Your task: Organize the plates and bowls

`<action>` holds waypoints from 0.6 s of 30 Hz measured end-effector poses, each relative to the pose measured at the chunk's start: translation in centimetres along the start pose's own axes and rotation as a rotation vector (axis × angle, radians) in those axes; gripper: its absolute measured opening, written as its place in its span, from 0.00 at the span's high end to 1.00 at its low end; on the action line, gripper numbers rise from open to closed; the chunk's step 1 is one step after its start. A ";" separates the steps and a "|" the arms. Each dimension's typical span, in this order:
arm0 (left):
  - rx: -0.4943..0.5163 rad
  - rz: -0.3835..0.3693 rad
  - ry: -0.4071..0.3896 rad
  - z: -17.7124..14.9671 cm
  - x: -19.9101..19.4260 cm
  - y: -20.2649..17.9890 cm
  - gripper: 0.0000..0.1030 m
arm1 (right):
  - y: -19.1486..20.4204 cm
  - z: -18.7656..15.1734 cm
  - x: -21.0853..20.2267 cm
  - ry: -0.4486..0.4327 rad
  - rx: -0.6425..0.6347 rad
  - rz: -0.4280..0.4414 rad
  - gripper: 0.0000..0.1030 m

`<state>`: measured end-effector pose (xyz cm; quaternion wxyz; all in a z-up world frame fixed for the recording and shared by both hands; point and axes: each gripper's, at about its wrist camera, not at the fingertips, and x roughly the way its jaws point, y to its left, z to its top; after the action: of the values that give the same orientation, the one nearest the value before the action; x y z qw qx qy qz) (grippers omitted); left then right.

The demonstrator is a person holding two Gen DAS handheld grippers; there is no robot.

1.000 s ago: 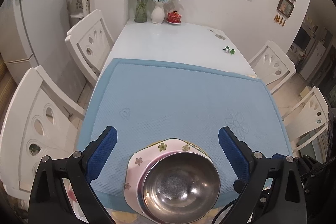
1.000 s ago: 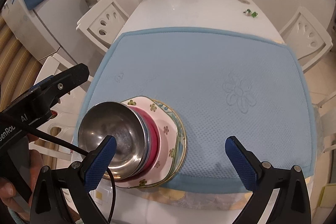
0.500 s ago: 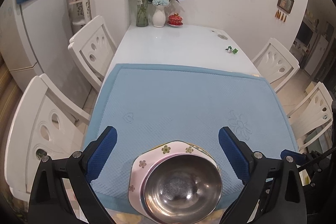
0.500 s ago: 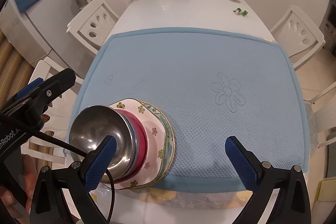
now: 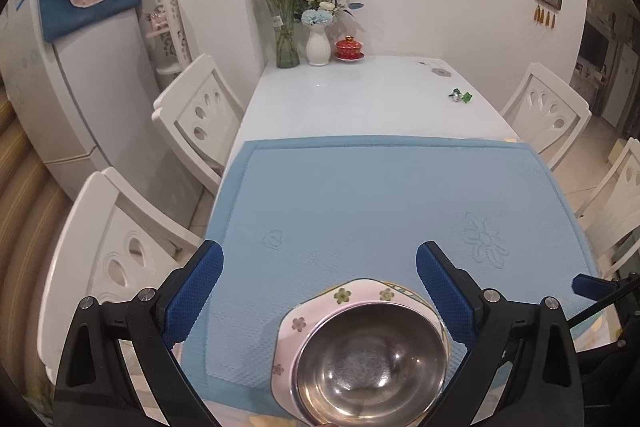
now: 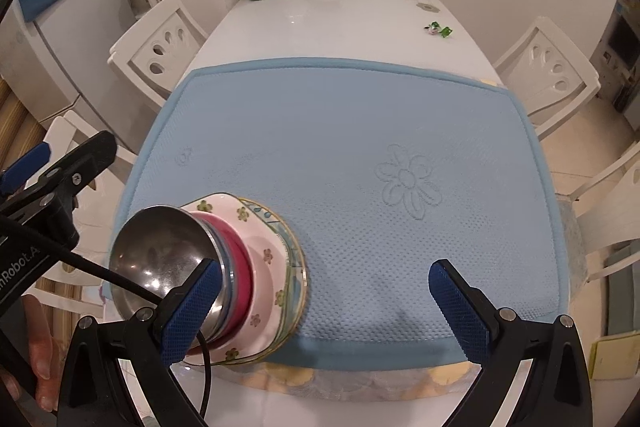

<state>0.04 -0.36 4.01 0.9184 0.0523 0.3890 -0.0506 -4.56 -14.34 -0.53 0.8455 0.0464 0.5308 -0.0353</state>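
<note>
A steel bowl (image 5: 374,359) sits on top of a stack on the near edge of the blue mat (image 5: 360,195). In the right wrist view the steel bowl (image 6: 164,251) rests in a red bowl (image 6: 240,279), on a pink flowered plate (image 6: 268,259) and a plate with a green rim (image 6: 298,267). My left gripper (image 5: 320,287) is open and empty, above and behind the stack. My right gripper (image 6: 320,303) is open and empty, to the right of the stack; its left finger (image 6: 192,307) overlaps the bowl in the view.
The white table (image 5: 360,95) holds a glass vase with flowers (image 5: 286,39), a white vase (image 5: 319,45), a red lidded cup (image 5: 349,49) and a small green trinket (image 5: 461,95) at the far end. White chairs (image 5: 200,119) stand on both sides. A fridge (image 5: 72,67) stands at left.
Both grippers have pulled back and tilted up from the stack; the room shows more in both views. The stack has not moved. Both grippers stay open.
</note>
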 end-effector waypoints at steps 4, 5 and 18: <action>-0.013 -0.020 0.022 0.1 0.3 0.2 0.05 | -0.5 0.2 -0.2 -0.006 0.018 -0.002 0.00; -0.020 -0.026 0.031 0.1 0.4 0.2 0.05 | -0.6 0.2 -0.2 -0.006 0.022 -0.001 0.00; -0.014 -0.014 0.105 -0.4 1.0 -0.8 0.05 | -1.1 0.0 0.1 0.007 0.035 -0.006 0.00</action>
<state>0.39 -1.11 2.95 0.8967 0.0456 0.4372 -0.0517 -4.68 -15.47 -0.66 0.8427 0.0595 0.5330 -0.0469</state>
